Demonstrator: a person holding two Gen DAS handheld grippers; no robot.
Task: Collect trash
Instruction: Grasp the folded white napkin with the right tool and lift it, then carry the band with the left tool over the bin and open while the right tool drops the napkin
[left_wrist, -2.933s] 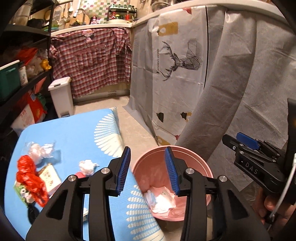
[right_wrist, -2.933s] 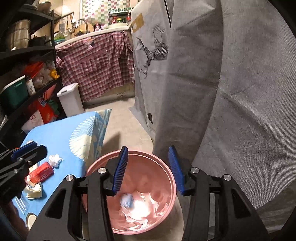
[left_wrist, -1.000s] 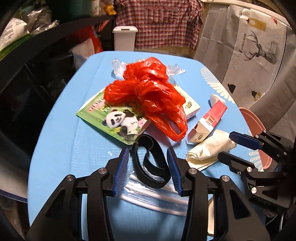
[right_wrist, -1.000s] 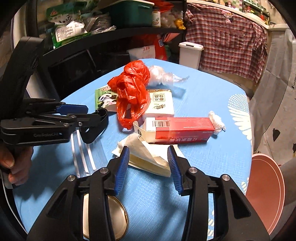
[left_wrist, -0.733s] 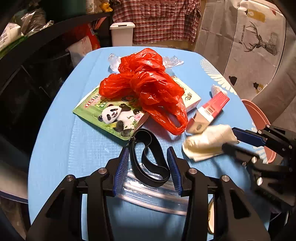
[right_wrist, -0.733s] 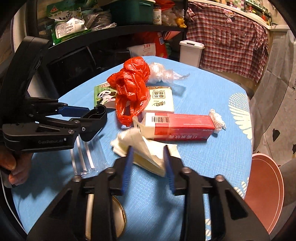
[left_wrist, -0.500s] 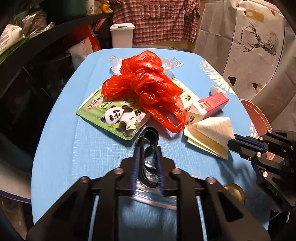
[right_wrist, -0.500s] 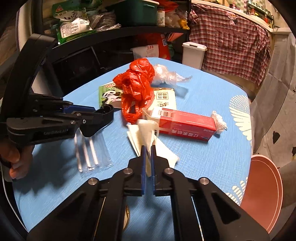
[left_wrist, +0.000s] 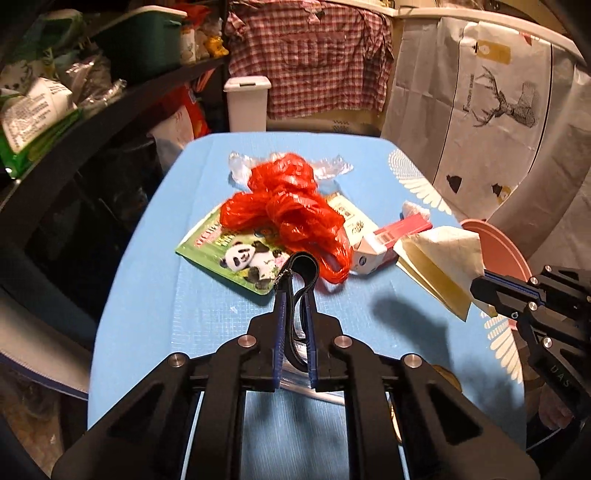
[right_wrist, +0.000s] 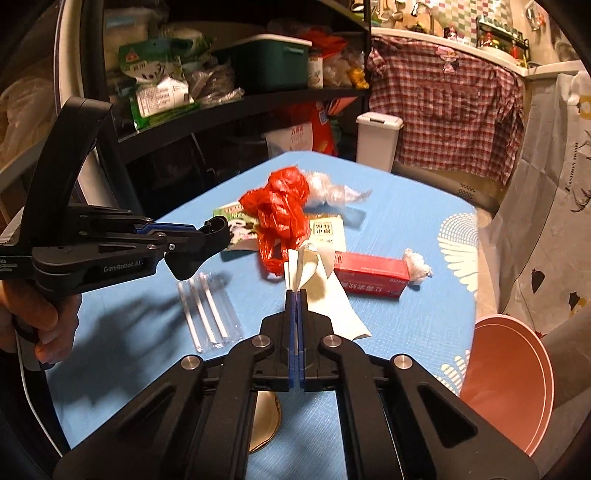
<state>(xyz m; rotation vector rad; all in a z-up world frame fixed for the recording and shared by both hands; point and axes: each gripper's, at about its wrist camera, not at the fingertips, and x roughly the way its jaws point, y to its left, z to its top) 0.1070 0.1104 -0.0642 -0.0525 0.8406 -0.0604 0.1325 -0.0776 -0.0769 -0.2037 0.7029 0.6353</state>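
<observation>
My left gripper (left_wrist: 294, 295) is shut on a black strap loop (left_wrist: 303, 264) and holds it above the blue table (left_wrist: 147, 280). It also shows in the right wrist view (right_wrist: 207, 236). My right gripper (right_wrist: 295, 295) is shut on a white folded paper wrapper (right_wrist: 314, 273), lifted off the table; it also shows in the left wrist view (left_wrist: 439, 262). On the table lie a red plastic bag (left_wrist: 288, 206), a panda packet (left_wrist: 236, 254), a red and white box (right_wrist: 369, 277), a clear wrapper (right_wrist: 332, 190) and a small white wad (right_wrist: 415, 267).
A pink bin (right_wrist: 506, 384) stands off the table's right edge. A clear plastic sleeve (right_wrist: 210, 310) and a gold lid (right_wrist: 264, 417) lie near me. Dark shelves (right_wrist: 221, 103) line the left. A white pedal bin (left_wrist: 246, 103) stands behind the table.
Both grippers have closed, the left on the black strap and the right on the white paper wrapper. Both have lifted their items off the table.
</observation>
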